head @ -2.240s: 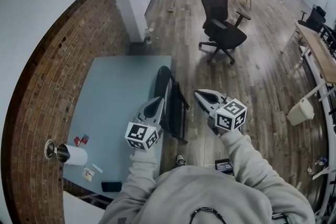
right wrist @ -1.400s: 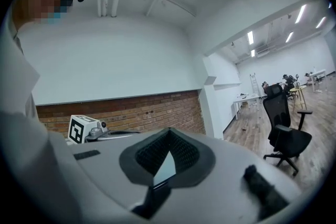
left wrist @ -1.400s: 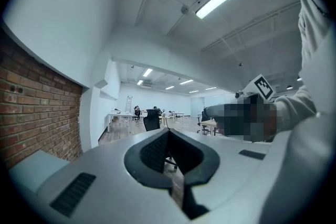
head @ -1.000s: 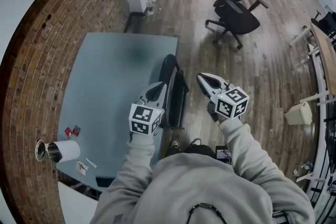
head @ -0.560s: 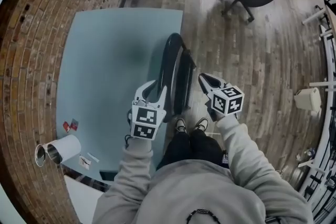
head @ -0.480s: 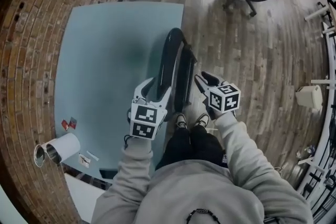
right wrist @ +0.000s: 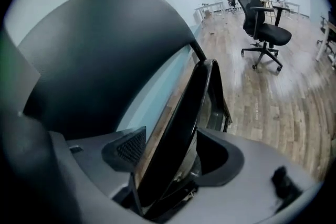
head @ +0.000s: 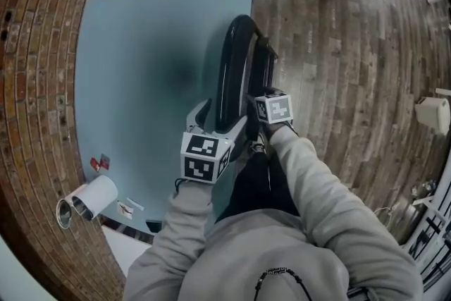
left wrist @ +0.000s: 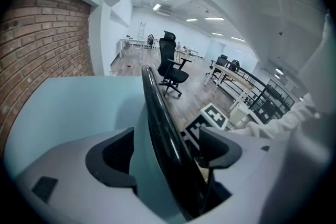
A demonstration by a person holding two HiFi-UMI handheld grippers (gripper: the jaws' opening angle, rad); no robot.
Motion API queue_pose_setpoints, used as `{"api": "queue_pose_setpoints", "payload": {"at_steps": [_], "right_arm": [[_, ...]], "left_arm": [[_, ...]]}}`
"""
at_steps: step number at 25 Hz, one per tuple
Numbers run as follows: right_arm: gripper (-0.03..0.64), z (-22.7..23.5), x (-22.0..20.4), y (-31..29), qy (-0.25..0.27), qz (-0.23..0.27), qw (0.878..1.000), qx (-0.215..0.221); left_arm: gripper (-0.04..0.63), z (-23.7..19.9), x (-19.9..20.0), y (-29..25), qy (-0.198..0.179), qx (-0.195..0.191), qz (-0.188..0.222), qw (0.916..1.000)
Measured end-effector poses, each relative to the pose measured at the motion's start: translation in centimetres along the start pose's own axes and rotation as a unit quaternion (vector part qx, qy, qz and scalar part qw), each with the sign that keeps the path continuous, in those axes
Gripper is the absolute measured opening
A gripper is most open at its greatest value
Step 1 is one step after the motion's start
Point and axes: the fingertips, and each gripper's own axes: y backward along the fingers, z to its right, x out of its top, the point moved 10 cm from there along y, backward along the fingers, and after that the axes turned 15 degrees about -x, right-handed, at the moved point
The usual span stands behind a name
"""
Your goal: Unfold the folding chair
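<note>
The folding chair (head: 231, 56) stood folded on the floor, just beside the surface (head: 141, 32). The jaws of the left gripper (left wrist: 167, 152) and right gripper (right wrist: 167, 157) had just been opening and straddled its frame without gripping it. This looked like the grasping step; next, both probably needed to close, then pull seat from back.

One folding chair (head: 233, 56), one table (head: 134, 32), one office chair (right wrist: 268, 33), two grippers (head: 224, 116) (right wrist: 170, 152).

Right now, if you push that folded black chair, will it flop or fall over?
The folding chair looks stiff: its black frame keeps a firm curve, so it probably won't flop. It stands thin and upright beside the table, so a sideways push might tip it. Its shiny rim could be a bit slippery.
</note>
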Motion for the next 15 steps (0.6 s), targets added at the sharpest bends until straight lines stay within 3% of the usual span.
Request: {"api": "queue_pose_setpoints", "payload": {"at_steps": [2, 5, 6, 9, 12, 15], "right_arm": [[0.284, 0.0, 0.1, -1.2, -0.003, -0.019, 1.0, -0.024], [0.284, -0.7, 0.0, -3.5, -0.003, -0.018, 1.0, -0.017], [0.282, -1.0, -0.1, -3.9, -0.001, -0.019, 1.0, -0.014], [0.2, -0.8, 0.1, -4.1, -0.006, -0.031, 1.0, 0.0], [0.169, -0.4, 0.0, -4.1, -0.026, -0.045, 0.998, 0.032], [0.163, 0.0, 0.0, -3.7, -0.039, -0.046, 0.997, 0.037]], "left_arm": [[0.372, -0.2, -0.1, -0.9, 0.006, -0.011, -0.016, 0.9998], [0.365, -0.7, -0.1, -1.4, 0.011, -0.007, -0.033, 0.9994], [0.347, -0.8, 0.1, -1.4, 0.012, -0.006, -0.032, 0.9994], [0.149, -0.6, 0.3, -1.7, 0.033, -0.028, -0.03, 0.9986], [0.129, -0.3, 0.4, -1.8, 0.025, -0.012, -0.04, 0.9988], [0.116, 0.3, 0.5, -2.1, 0.019, 0.008, -0.042, 0.9989]]}}
